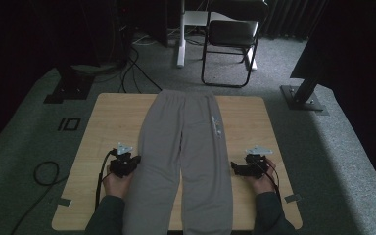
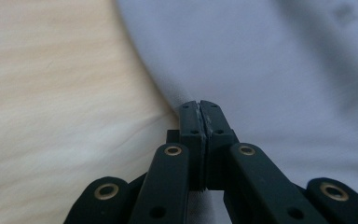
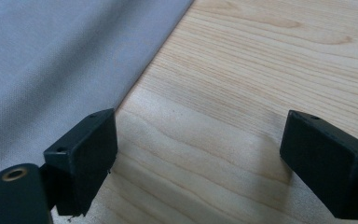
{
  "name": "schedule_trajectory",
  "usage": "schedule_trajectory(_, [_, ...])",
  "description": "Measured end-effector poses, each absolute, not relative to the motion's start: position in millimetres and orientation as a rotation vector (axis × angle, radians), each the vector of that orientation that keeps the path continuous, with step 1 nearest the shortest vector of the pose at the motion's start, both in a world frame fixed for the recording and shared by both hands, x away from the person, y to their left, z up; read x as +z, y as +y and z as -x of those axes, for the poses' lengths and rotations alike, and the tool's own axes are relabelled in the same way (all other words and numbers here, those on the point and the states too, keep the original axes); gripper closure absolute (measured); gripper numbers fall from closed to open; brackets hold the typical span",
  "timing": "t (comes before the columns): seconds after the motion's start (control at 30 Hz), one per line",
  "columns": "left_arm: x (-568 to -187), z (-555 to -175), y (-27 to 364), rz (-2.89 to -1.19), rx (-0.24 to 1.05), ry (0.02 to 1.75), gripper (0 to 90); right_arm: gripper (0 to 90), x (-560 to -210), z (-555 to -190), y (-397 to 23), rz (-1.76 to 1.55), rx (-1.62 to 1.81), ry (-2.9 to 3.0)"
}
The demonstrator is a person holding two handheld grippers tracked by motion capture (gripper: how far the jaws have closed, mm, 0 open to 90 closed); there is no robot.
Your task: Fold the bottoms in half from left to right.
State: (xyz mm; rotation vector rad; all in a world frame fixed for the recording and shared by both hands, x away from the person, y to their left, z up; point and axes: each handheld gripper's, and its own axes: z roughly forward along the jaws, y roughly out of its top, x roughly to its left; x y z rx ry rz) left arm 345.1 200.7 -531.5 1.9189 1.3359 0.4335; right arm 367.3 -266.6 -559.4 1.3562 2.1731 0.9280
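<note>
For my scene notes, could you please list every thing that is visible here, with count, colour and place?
trousers: one, grey, flat along the middle of the table, waist at the far end
table: one, light wood, centre
folding chair: one, black, on the carpet beyond the table
cables: several, black, floor at far left
left tongs: one, black, shut on the trousers' left edge
right tongs: one, black, open over bare wood beside the trousers' right edge
hands: two, near edge
</note>
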Motion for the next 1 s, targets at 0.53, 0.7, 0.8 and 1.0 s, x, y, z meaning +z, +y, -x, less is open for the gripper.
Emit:
schedule_trajectory(0.53, [-463, -371, 61, -2.002, 0.367, 0.907, 89.9, 13.4, -559, -367, -267, -1.358, 0.93, 2.17])
schedule_trajectory(0.7, [-441, -378, 14, -1.972, 0.315, 0.81, 90.0, 15.0, -559, -367, -268, -1.374, 0.93, 2.147])
schedule_trajectory(0.8, [-441, -381, -14, -2.012, 0.291, 0.763, 90.0, 15.0, -559, -367, -269, -1.383, 0.926, 2.14])
schedule_trajectory(1.0, [-475, -387, -46, -2.053, 0.161, 0.762, 89.6, 15.2, -559, -368, -271, -1.393, 0.923, 2.129])
